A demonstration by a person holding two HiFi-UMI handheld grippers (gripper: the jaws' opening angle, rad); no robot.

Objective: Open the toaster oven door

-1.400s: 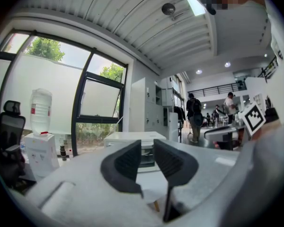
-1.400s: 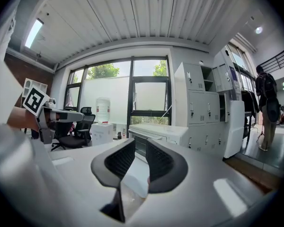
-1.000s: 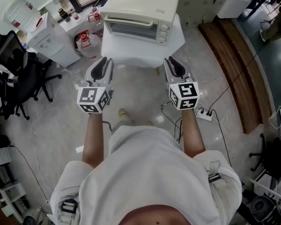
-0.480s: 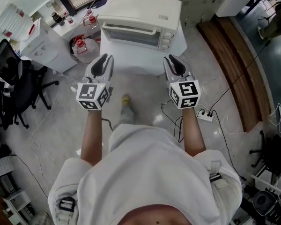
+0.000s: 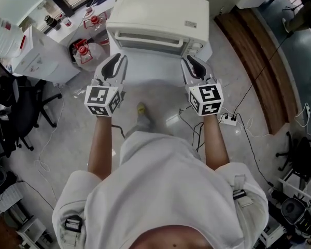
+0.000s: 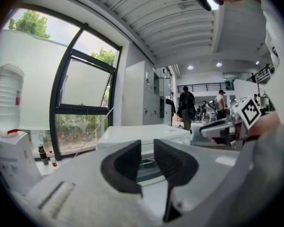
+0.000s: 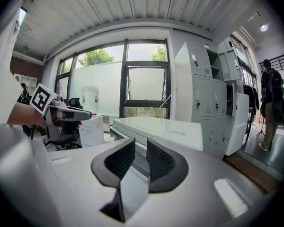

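I hold my left gripper [image 5: 115,62] and right gripper [image 5: 191,63] over the table's [image 5: 147,69] front edge. Both have their jaws slightly apart and empty, and they face the shut toaster oven [image 5: 160,12].

Toaster oven [image 5: 160,12] is cream-white; left hand-held gripper [image 5: 117,60] and right hand-held gripper [image 5: 191,61] grey with black-and-white squares.

Bright, even daylight. Main source: tall dark-framed window [image 7: 144,86], panes washed pale in both gripper views. Small round ceiling lamps [image 6: 190,67] add little. Head view sharp, shadows soft, glare patch on glossy grey floor [image 5: 172,119]. Gripper views: fisheye bending toward edges, corners black. Dark ribbed fingers [image 6: 173,162] close to lens, slightly soft. Background crisper.
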